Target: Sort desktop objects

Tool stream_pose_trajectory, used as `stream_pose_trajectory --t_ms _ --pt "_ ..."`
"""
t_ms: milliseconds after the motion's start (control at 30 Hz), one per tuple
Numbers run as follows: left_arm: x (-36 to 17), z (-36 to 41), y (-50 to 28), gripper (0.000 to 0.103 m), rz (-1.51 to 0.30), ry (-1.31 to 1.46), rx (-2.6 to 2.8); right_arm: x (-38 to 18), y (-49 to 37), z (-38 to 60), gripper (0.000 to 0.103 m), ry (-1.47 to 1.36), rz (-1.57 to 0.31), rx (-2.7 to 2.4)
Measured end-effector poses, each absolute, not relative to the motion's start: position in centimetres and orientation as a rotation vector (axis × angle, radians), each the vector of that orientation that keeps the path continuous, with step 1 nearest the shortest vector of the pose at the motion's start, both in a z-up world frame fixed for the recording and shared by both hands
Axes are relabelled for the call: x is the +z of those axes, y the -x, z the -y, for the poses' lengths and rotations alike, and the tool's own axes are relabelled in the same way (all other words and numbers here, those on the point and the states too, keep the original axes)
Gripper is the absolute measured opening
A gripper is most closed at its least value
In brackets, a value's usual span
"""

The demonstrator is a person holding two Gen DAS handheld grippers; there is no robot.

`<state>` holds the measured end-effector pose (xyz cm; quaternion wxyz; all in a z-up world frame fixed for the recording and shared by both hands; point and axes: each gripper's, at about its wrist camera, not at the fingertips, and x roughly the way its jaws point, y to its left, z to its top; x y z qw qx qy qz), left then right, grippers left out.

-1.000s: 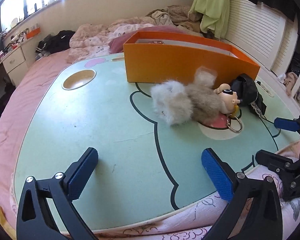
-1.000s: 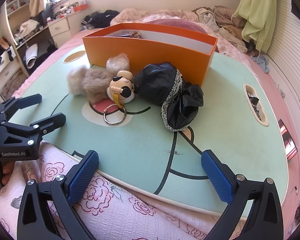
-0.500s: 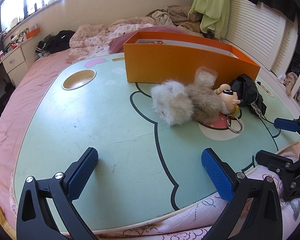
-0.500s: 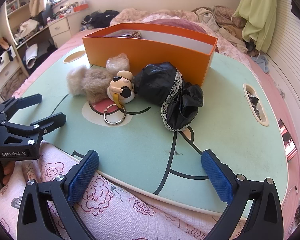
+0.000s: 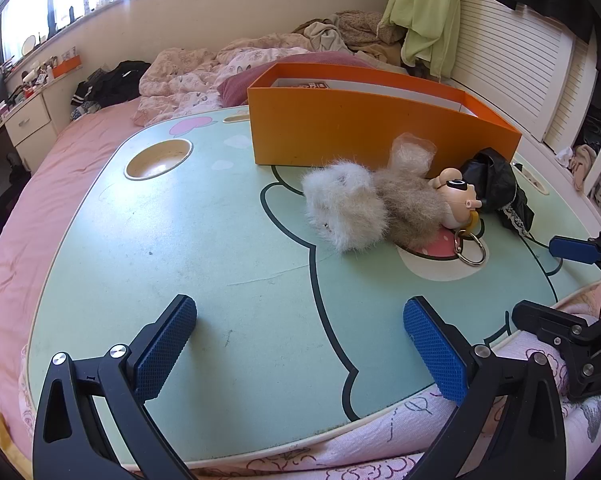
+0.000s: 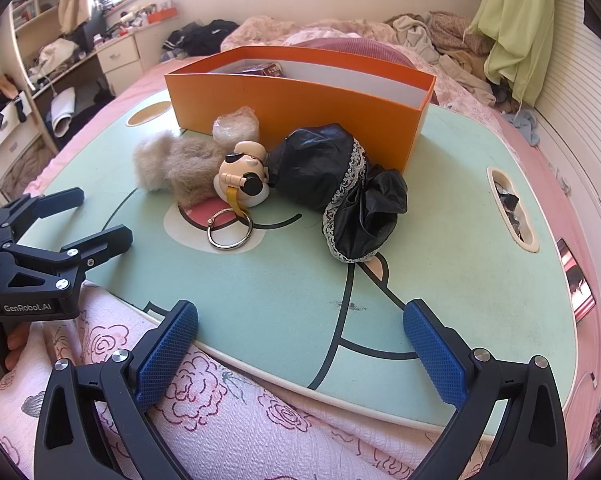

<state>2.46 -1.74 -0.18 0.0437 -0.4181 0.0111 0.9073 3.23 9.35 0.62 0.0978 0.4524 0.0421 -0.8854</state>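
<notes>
Box [image 6: 300, 100], orange card with white inner walls, sits toward the far side of the mint lap table [image 5: 220, 280]; one dark printed packet [image 6: 270, 69] shows over the rim at its far left end, rest of the interior hidden by the near wall. Unsorted items lie just in front of the box: fluffy beige plush [image 5: 364, 208], small clear bag of pale fibre [image 6: 235, 125] against the box wall, cartoon-head keychain [image 6: 244, 176] with yellow strap and metal ring [image 6: 230, 226], black lace-trimmed cloth [image 6: 340, 184] touching the box's right near corner. Round cup recess [image 5: 158, 159] at the table's far left looks empty; oval slot [image 6: 510, 208] on the right edge holds some dark bits, can't tell what. Left gripper [image 5: 300, 344] spread wide over bare table, nothing between the pads. Right gripper [image 6: 300, 344] likewise wide apart, at the near table edge above the floral quilt [image 6: 220, 420], holding nothing.
</notes>
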Motion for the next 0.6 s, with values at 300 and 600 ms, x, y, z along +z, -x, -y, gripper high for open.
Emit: stream_pose_trajectory --t_ms 300,600 --pt "0.2 1.7 -2.8 0.103 -0.031 1.276 2.774 6.5 -3.6 -9.7 0.083 -1.220 -0.039 -2.613" --pt "0.4 1.8 -2.9 0.103 -0.031 1.270 2.776 11.6 11.4 -8.9 0.085 -1.359 0.466 -2.286"
